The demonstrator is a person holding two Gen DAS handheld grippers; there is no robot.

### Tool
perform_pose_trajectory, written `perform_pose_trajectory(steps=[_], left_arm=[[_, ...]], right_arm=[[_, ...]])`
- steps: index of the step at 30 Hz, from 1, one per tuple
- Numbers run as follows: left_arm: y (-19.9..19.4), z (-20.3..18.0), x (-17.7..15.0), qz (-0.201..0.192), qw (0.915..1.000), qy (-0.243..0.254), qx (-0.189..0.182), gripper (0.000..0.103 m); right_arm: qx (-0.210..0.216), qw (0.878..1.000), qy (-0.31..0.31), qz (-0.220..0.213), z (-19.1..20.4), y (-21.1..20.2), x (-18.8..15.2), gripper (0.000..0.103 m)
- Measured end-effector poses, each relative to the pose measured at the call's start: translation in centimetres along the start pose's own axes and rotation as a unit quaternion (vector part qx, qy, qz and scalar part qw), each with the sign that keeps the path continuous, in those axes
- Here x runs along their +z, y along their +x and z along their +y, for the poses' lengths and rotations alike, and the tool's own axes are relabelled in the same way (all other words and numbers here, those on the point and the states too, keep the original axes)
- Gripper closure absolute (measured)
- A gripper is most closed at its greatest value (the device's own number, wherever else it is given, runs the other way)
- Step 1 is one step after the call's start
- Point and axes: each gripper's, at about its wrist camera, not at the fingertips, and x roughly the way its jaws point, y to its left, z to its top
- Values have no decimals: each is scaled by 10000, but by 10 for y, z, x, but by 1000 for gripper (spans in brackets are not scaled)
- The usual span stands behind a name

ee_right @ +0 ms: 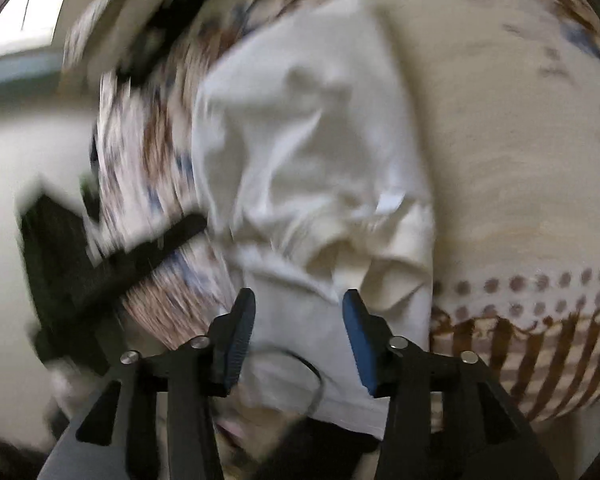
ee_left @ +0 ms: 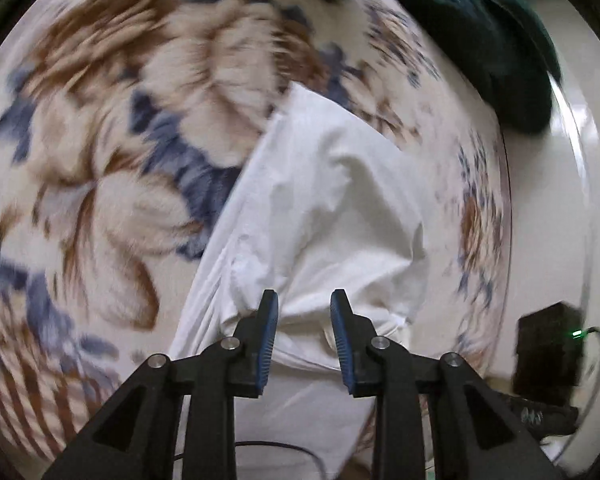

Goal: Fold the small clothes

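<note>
A white garment (ee_left: 320,200) is laid out, rumpled, on a floral blanket (ee_left: 100,120) printed in brown and blue on cream. In the left wrist view it is seen as a long strip running from the bottom edge up toward the middle, with creases bunched near the gripper. The left gripper (ee_left: 304,304) is held just over the near part of the cloth, its jaws parted, and nothing is pinched between the blue pads (ee_left: 269,340) (white fabric is simply seen through the gap).

From the right wrist view the same white garment (ee_right: 300,140) is seen crumpled, with folds piled up around its middle and one edge flopped over. The right gripper (ee_right: 298,306) is held above the near end, jaws spread wide, nothing clamped. A thin dark cable (ee_right: 312,376) is looped across the cloth just below the fingers. The blanket (ee_right: 520,160) is shown with a dotted border and brown stripes on this side.

A dark teal cloth (ee_left: 480,40) is piled at the blanket's far corner in the left view, well apart from the white one. A black box (ee_left: 548,352) with a small green light is parked off the blanket's edge. Both pictures are pretty smeared with motion blur, so finer detail can't be made out.
</note>
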Motion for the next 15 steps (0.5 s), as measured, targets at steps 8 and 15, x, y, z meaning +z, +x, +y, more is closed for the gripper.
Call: perform_pose_trajectory(steps=[8, 15], left_arm=[[19, 47, -12, 256, 9735, -2062, -959, 78], [41, 49, -3, 29, 9716, -2255, -711, 88]], right_arm=[[432, 9801, 1924, -221, -53, 11, 28, 55], [690, 9657, 2463, -448, -76, 11, 23, 73]])
